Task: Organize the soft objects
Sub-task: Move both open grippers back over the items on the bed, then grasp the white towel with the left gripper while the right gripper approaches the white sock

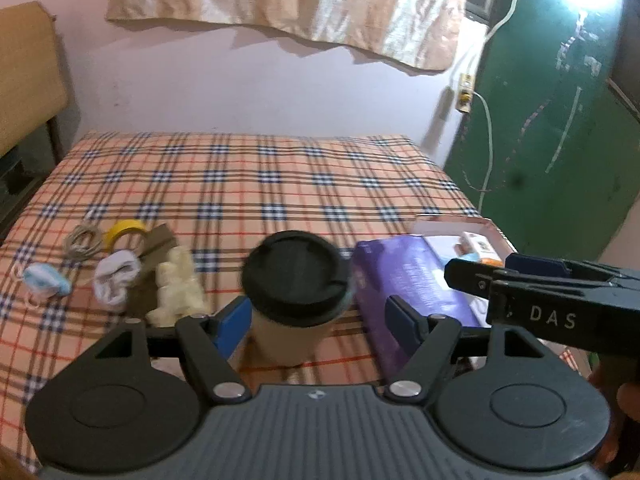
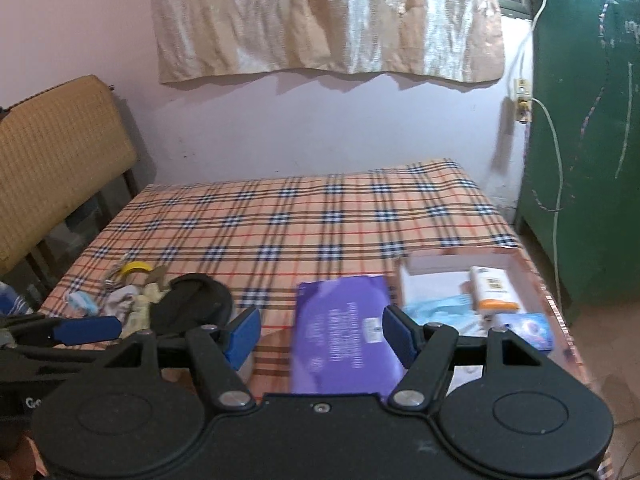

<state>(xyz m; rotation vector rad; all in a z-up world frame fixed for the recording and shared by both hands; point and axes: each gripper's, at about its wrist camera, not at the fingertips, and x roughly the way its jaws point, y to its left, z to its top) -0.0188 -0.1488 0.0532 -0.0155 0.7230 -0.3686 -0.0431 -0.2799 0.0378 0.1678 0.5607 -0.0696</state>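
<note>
Two grippers hang over the plaid bed (image 1: 248,184), both spread wide and holding nothing. Between the left gripper (image 1: 316,320) fingers stands a black-lidded cup (image 1: 294,276); left of the cup lie white socks (image 1: 116,276) and a cream soft toy (image 1: 178,284). Right of the cup, a purple pack (image 2: 344,320) sits before the right gripper (image 2: 320,336), then an open box (image 2: 532,276).

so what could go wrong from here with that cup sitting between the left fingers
The left hand-held gripper is open around a lidded paper cup standing on the soft plaid bedspread. A nudge could probably tip it toward the white sock and cream soft toy nearby. The right hand-held gripper, open over the purple packet, sits close beside the left, so they could collide.
</note>
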